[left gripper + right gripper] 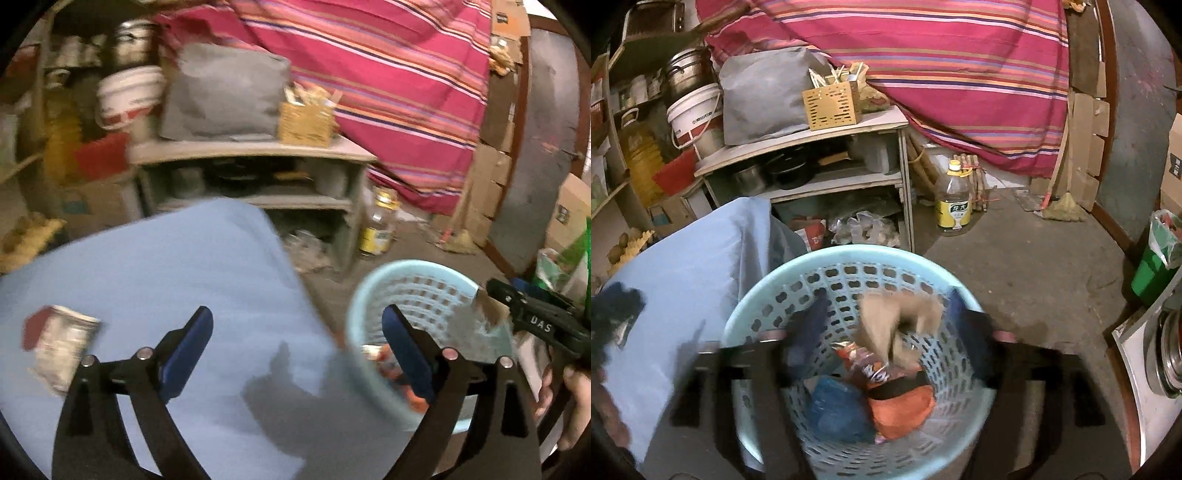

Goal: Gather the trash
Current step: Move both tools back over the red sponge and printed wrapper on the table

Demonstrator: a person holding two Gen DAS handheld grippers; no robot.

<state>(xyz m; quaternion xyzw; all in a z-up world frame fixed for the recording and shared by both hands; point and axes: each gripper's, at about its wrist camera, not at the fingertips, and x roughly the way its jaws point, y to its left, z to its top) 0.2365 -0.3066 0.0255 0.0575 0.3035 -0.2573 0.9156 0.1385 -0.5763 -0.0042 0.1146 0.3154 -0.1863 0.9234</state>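
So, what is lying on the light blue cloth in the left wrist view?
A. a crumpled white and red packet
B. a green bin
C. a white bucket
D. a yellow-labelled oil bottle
A: the crumpled white and red packet lies on the light blue cloth, to the left of the open left gripper; no bottle, bin or bucket lies on the cloth.
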